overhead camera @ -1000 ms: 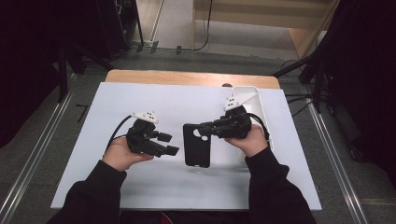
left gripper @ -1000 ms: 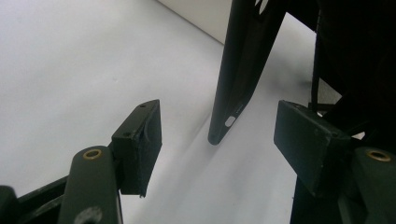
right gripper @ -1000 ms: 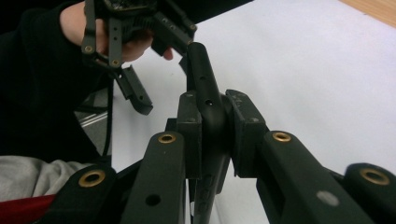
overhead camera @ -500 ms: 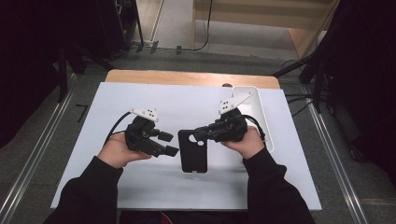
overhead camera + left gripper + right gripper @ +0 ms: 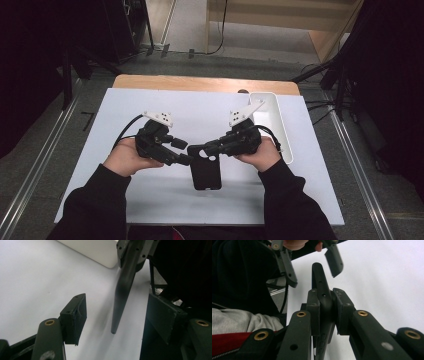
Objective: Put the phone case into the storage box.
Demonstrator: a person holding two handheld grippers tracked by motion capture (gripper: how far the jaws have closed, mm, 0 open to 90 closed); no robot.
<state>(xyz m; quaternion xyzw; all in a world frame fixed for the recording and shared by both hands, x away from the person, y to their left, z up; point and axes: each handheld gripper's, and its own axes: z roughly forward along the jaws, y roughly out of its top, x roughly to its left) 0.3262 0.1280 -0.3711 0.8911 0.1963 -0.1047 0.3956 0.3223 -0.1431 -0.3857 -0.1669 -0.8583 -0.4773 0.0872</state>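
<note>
A black phone case [image 5: 206, 172] hangs over the white table [image 5: 150, 195], its top edge pinched by my right gripper [image 5: 204, 149]. In the right gripper view both pads [image 5: 313, 307] press on the case [image 5: 320, 277], which shows edge-on. My left gripper [image 5: 183, 153] comes in from the left, open, with its tips at the case's upper left corner. In the left gripper view the case [image 5: 123, 295] hangs edge-on in the gap of the left gripper [image 5: 120, 320], apart from both pads [image 5: 76, 315]. The left gripper's fingers [image 5: 334, 262] also appear beyond the case.
A long white tray [image 5: 274, 120] lies at the table's right side, just behind the right hand; its corner [image 5: 97, 253] shows in the left gripper view. A wooden strip [image 5: 200, 84] runs along the far edge. Dark sleeves [image 5: 290, 200] enter from the bottom.
My right gripper has carried the case a little to the left and nearer the person. The left gripper has risen slightly and closed in on the case's left corner.
</note>
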